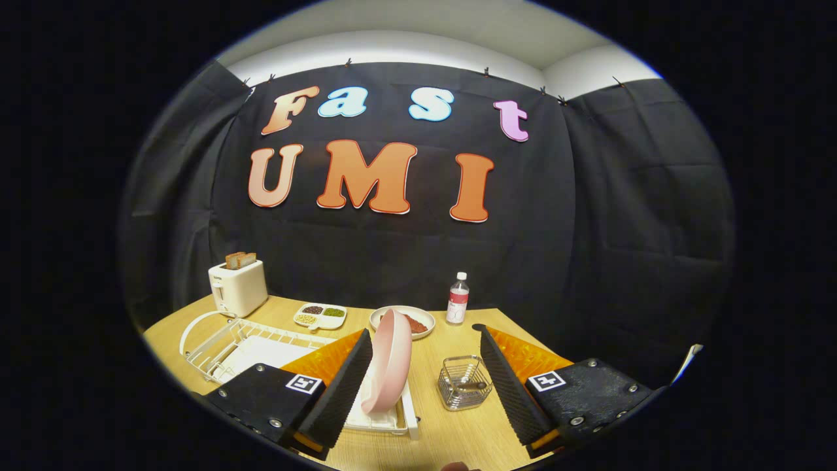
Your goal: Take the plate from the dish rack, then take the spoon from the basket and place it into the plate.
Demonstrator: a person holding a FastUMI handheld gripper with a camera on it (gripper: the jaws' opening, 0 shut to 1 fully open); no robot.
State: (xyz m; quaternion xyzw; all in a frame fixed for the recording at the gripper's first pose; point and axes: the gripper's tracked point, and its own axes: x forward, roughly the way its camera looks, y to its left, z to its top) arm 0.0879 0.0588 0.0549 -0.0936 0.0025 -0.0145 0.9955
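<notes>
At the far edge of your light wooden table (451, 418) you have a cream toaster (238, 286) holding toast, a white divided dish (320, 315) of beans, a clear plastic bottle (458, 299).

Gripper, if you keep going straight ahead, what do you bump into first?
Probably the pink plate standing on edge in the dish rack, just inside the left finger. The gripper is open; depth is unclear.

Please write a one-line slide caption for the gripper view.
Open tongs approach a pink plate standing upright in the white dish rack, the spoon waiting in its wire basket.
</notes>
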